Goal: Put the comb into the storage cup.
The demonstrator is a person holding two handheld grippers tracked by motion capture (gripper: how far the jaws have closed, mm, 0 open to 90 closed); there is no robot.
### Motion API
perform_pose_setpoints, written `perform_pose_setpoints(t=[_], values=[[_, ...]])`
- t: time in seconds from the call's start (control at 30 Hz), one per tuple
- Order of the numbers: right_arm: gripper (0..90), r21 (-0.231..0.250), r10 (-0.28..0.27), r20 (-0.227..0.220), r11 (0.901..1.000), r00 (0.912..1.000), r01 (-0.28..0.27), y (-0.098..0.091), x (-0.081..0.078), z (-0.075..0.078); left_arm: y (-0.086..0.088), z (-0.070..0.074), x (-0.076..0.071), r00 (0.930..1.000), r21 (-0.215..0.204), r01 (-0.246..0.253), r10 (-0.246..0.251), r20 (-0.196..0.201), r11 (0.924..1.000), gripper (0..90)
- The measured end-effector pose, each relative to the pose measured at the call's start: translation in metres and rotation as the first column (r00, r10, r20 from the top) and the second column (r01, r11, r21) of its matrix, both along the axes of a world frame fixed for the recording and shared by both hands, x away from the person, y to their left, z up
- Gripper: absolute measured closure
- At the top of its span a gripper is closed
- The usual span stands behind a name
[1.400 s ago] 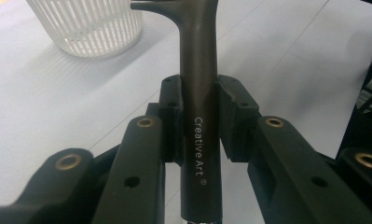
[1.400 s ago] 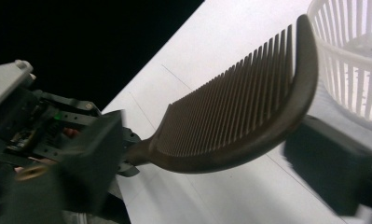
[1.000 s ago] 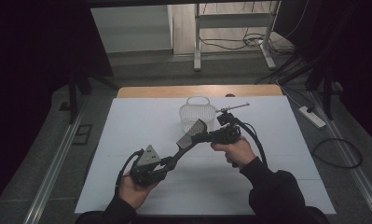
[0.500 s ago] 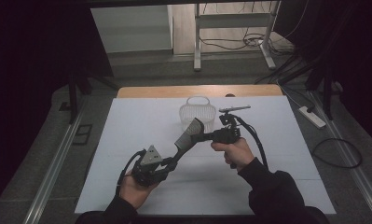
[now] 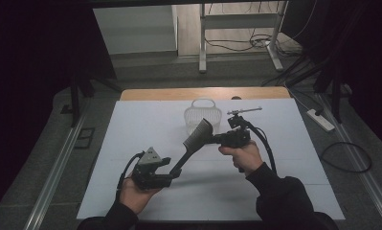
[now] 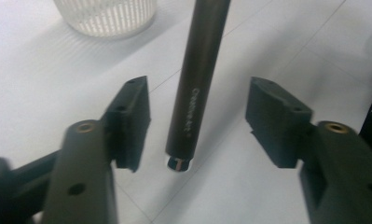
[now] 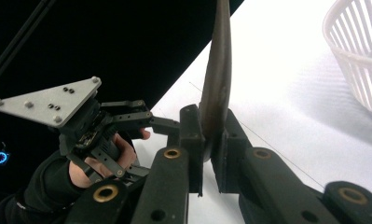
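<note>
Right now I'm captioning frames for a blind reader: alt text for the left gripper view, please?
A dark brush handle runs down between the left gripper's two open black jaws, touching neither. Below is a white table, and a white ribbed basket stands at the top edge.

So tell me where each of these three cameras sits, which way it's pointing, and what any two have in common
High view: above the person's side, looking forward and down at the white table; both forearms and hands show.
Left gripper view: rides the left gripper, looking along its open jaws at the brush handle between them.
Right gripper view: rides the right gripper, shut on the brush; the left hand shows.
Both gripper views share the brush and white basket.
</note>
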State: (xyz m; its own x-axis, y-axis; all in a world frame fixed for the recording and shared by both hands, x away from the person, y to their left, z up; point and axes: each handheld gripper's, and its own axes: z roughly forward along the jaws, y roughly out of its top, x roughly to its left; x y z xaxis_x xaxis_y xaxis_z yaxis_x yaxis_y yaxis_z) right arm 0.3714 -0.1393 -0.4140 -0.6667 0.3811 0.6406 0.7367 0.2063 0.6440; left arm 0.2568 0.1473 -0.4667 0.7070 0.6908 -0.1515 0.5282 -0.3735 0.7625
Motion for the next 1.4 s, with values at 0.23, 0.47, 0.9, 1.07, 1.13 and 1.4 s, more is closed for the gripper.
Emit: perform_pose_setpoints(t=[0.23,0.47,0.9,1.07,1.13,1.4], values=[[83.6,-0.013,0.003,0.034,0.9999,0.9994,-0.003,-0.001,-0.001,0.001,0.006,-0.002,0.002,0.9995,-0.023,-0.022,0.022,-0.022,0.9995,20.5],[83.5,-0.023,-0.012,0.062,0.9997,0.998,0.013,-0.003,-0.001,0.003,0.014,-0.003,0.005,0.9968,-0.037,-0.049,0.047,-0.065,0.9981,10.9],[83.6,-0.032,-0.036,0.092,0.9987,0.9951,0.039,-0.009,0.0,0.006,0.023,-0.004,0.005,0.9946,-0.028,-0.082,0.08,-0.066,0.9962,0.9],[83.5,-0.04,-0.043,0.103,0.9981,0.9938,0.047,-0.012,0.001,0.008,0.03,-0.002,0.003,0.9929,-0.035,-0.1,0.097,-0.068,0.9944,0.0],[83.5,-0.039,-0.049,0.105,0.9978,0.9933,0.053,-0.013,0.001,0.008,0.033,0.0,0.002,0.9917,-0.045,-0.115,0.112,-0.063,0.9924,0.0],[83.5,-0.029,-0.064,0.105,0.9973,0.9924,0.068,-0.017,0.002,0.011,0.044,0.003,-0.004,0.9854,-0.041,-0.164,0.162,-0.054,0.9856,0.0]])
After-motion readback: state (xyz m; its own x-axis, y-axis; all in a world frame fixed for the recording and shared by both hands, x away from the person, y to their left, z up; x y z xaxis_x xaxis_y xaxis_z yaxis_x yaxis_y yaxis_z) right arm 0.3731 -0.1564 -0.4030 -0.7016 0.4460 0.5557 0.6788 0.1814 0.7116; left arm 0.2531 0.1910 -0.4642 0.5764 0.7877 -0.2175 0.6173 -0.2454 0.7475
